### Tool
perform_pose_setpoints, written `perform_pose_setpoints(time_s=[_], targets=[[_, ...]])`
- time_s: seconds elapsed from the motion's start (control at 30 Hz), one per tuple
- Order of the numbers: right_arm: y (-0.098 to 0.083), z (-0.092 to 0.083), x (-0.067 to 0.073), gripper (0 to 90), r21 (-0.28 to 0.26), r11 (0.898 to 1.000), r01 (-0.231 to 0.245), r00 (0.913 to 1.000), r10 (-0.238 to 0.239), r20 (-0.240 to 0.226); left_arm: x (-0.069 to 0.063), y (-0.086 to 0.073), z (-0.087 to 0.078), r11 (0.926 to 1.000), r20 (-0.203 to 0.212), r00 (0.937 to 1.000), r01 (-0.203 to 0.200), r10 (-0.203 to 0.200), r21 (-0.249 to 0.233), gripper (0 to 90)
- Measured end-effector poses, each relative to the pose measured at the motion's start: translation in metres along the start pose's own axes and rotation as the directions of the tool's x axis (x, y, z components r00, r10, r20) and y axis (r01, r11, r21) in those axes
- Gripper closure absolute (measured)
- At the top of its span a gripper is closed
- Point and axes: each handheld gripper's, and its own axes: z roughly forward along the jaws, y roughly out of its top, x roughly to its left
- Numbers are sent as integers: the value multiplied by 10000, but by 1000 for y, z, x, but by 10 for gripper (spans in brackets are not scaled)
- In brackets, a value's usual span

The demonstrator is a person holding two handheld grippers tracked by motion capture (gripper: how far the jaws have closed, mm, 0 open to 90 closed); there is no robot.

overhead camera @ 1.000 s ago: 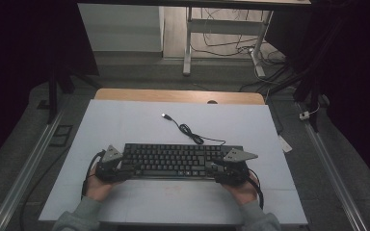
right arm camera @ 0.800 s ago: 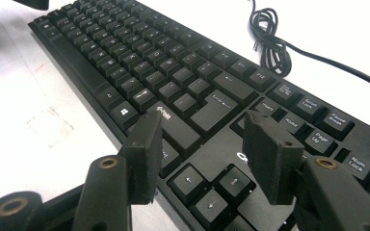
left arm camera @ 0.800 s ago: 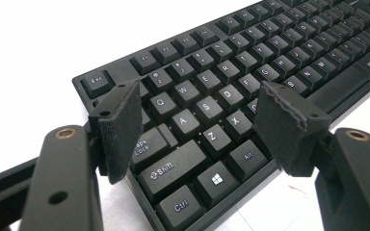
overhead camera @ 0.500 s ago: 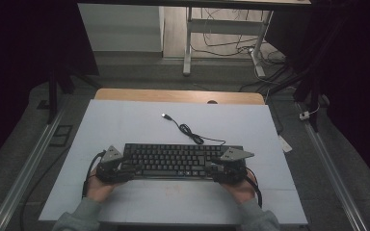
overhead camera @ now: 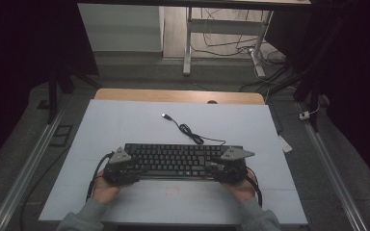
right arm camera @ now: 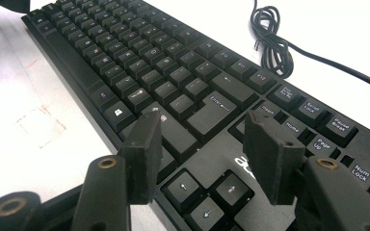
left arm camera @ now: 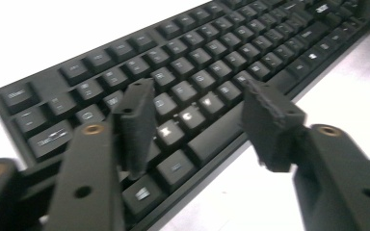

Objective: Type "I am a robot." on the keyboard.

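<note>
High view, left gripper [overhead camera: 125,168] jaws just narrowing, parted over keyboard [overhead camera: 178,159], right gripper [overhead camera: 224,169] jaws apart, gripping nothing

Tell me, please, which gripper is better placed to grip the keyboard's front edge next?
Left, probably. The left gripper straddles the front edge of the keyboard, and its jaws have just been closing around it. The right gripper hangs open with both jaws over the keys.

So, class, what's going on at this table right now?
A person holds tongs in each hand over a black keyboard lying on the white table. The left tongs sit above its left end, jaws just closing but gripping nothing. The right tongs hover open over the arrow keys. The keyboard's cable trails away behind it.
</note>
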Motion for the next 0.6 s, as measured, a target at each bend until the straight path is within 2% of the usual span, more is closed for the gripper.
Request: perform_pose_setpoints(time_s=[0.3,0.47,0.6], targets=[[0,1,-1,480,55,10000,21,10000,-21,40,-21,5,15,9976,564,9962,-673,663,170,879],[0,1,0,479,20,10000,27,10000,-27,-12,-26,5,24,9954,564,9947,-882,860,365,884],[0,1,0,478,41,10000,33,10000,-33,-1,-26,4,29,9954,502,9956,-820,795,490,884]])
